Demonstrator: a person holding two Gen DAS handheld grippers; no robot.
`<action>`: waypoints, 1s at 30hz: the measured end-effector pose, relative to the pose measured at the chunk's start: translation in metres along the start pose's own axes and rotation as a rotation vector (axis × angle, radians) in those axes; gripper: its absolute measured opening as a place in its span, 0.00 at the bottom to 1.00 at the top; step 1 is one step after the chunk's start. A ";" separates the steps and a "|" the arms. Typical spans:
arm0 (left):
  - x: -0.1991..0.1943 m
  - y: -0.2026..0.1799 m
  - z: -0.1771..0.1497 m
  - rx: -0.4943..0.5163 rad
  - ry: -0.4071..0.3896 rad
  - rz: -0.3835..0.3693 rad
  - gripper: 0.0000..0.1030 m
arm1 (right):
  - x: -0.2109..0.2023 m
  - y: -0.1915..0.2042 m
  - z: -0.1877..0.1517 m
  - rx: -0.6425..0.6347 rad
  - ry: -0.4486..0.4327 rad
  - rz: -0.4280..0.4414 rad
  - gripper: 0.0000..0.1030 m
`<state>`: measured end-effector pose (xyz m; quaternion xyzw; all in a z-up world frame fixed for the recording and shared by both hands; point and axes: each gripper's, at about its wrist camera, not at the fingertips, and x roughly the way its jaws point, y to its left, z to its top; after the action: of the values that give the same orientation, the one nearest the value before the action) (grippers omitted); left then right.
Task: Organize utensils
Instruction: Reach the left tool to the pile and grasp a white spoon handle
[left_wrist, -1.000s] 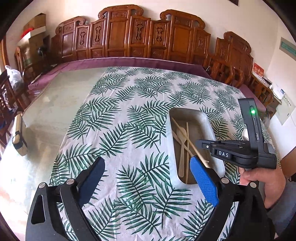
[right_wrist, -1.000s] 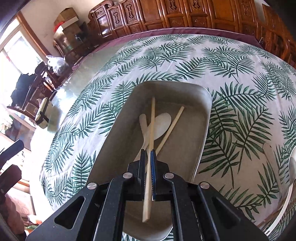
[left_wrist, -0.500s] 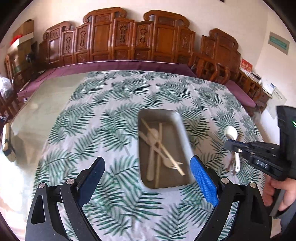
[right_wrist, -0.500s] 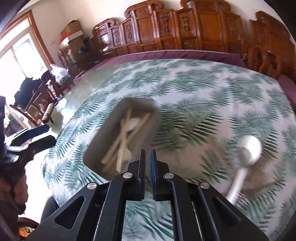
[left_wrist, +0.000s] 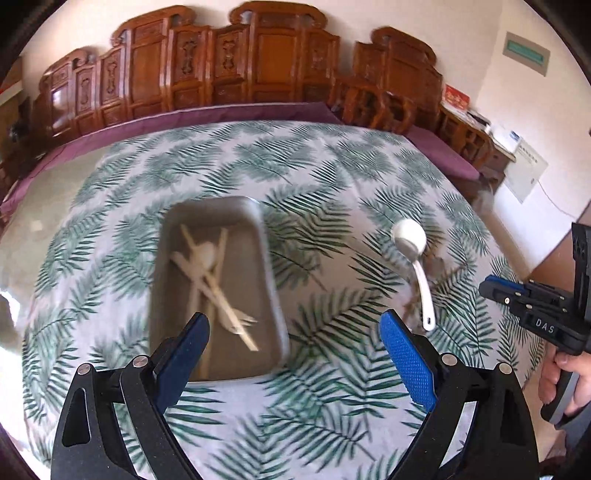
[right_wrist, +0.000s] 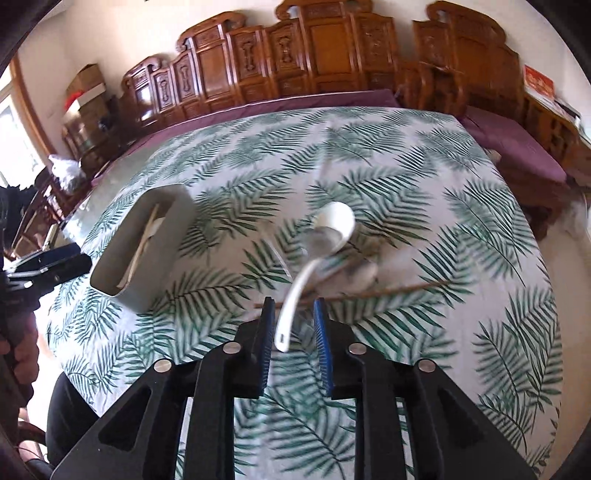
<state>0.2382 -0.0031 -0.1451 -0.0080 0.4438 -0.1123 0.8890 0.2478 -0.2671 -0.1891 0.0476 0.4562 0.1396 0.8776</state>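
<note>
A grey tray (left_wrist: 271, 295) on the leaf-print cloth holds several wooden utensils (left_wrist: 210, 273); it also shows in the right wrist view (right_wrist: 162, 254). A white ceramic spoon (left_wrist: 413, 258) lies right of the tray on a small pile with a metal spoon (right_wrist: 321, 240) and a brown chopstick (right_wrist: 388, 290). My right gripper (right_wrist: 293, 314) is open, its jaws either side of the white spoon's handle (right_wrist: 291, 314), not closed on it. My left gripper (left_wrist: 291, 332) is open wide and empty, above the tray's near end. The right gripper also shows in the left wrist view (left_wrist: 491, 288).
Carved wooden chairs (left_wrist: 236, 66) line the far side of the table. The purple under-cloth (right_wrist: 517, 144) shows at the far and right edges. The person's hand (left_wrist: 569, 376) holds the right gripper at the table's right edge.
My right gripper let the chopstick go in the tray, swung right to the spoon pile and opened around the white spoon's handle. The left gripper's view shifted right.
</note>
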 end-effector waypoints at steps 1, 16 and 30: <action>0.004 -0.006 -0.001 0.009 0.007 -0.006 0.87 | 0.000 -0.004 -0.003 0.004 0.002 -0.002 0.25; 0.075 -0.087 0.009 0.091 0.109 -0.090 0.79 | -0.005 -0.051 -0.026 0.067 0.022 -0.002 0.28; 0.145 -0.146 0.022 0.169 0.207 -0.058 0.37 | -0.003 -0.065 -0.042 0.092 0.031 0.024 0.28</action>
<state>0.3122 -0.1777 -0.2293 0.0657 0.5216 -0.1751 0.8324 0.2251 -0.3324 -0.2249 0.0912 0.4751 0.1300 0.8655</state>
